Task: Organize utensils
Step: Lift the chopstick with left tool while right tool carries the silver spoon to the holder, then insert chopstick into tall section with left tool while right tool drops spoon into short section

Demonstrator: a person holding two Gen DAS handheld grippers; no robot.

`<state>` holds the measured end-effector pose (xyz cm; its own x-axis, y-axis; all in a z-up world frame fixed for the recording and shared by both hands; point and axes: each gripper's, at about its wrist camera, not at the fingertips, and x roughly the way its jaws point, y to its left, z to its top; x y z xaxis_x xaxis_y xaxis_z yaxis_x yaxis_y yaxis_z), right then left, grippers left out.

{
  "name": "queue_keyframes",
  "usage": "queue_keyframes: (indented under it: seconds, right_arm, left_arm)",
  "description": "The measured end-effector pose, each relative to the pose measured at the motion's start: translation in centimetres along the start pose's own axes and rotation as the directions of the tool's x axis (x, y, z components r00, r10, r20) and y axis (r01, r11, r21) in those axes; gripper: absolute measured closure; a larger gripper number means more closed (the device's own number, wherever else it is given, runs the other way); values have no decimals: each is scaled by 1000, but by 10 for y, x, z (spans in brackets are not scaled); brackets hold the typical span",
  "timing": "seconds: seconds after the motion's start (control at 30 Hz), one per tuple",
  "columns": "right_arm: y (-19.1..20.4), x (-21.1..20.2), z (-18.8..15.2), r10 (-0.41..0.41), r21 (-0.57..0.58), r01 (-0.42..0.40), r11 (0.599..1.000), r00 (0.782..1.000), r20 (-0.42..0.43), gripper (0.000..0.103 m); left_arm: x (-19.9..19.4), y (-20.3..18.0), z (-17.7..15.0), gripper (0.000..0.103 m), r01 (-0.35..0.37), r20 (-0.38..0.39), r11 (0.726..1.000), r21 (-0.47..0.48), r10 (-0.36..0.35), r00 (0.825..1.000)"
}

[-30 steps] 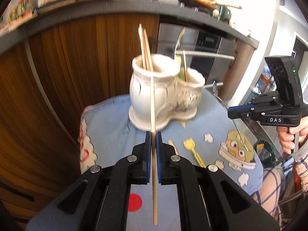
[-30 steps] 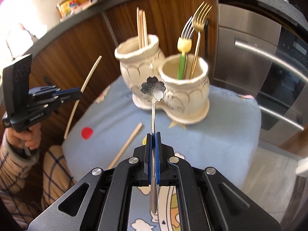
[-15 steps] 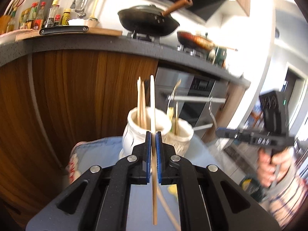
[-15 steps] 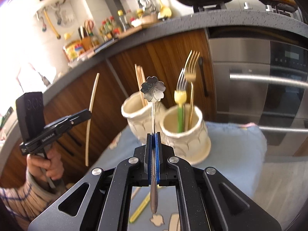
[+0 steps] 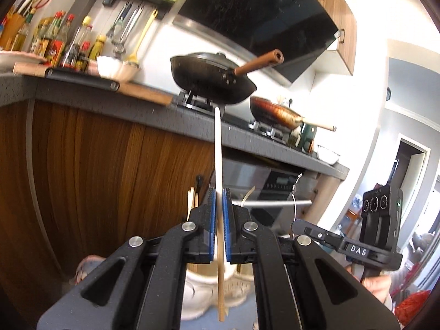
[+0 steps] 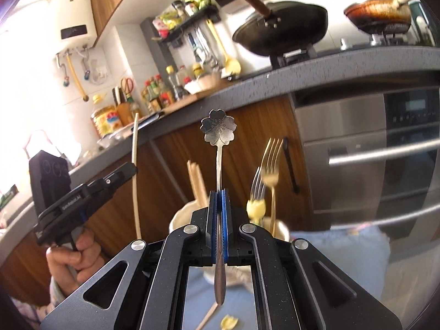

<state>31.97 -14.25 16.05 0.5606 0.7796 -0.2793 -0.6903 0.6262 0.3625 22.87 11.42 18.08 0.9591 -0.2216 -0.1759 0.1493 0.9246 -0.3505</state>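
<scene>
Utensils: left tool pinches a pale wooden chopstick at centre frame; right tool pinches a flower-ended metal spoon. Either long piece could snag a white ceramic holder's rim.

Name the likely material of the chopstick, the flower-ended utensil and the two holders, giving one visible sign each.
Chopstick: likely bamboo or wood, pale matte tan.
Flower-ended utensil: metal, shiny grey reflections.
Holders: probably glazed ceramic, glossy cream surface.
</scene>
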Motion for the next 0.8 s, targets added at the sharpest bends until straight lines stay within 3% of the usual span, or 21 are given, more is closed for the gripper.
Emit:
queue_keyframes:
  seconds: [0.23, 0.43, 0.8]
  right_arm:
    - [2, 17, 8, -23, -29, 25, 999, 998, 55, 99]
    - [7, 23, 12, -65, -73, 74, 995, 992, 110, 99]
    - [0, 43, -7, -153, -124, 166, 978, 982, 106, 99]
  left_arm:
    - [17, 4, 10, 98, -10, 109, 1000, -1, 10, 994]
    - [28, 9, 2, 98, -89, 185, 996, -5, 89, 979]
    - [42, -1, -33, 98, -143, 158, 986, 84, 129, 979]
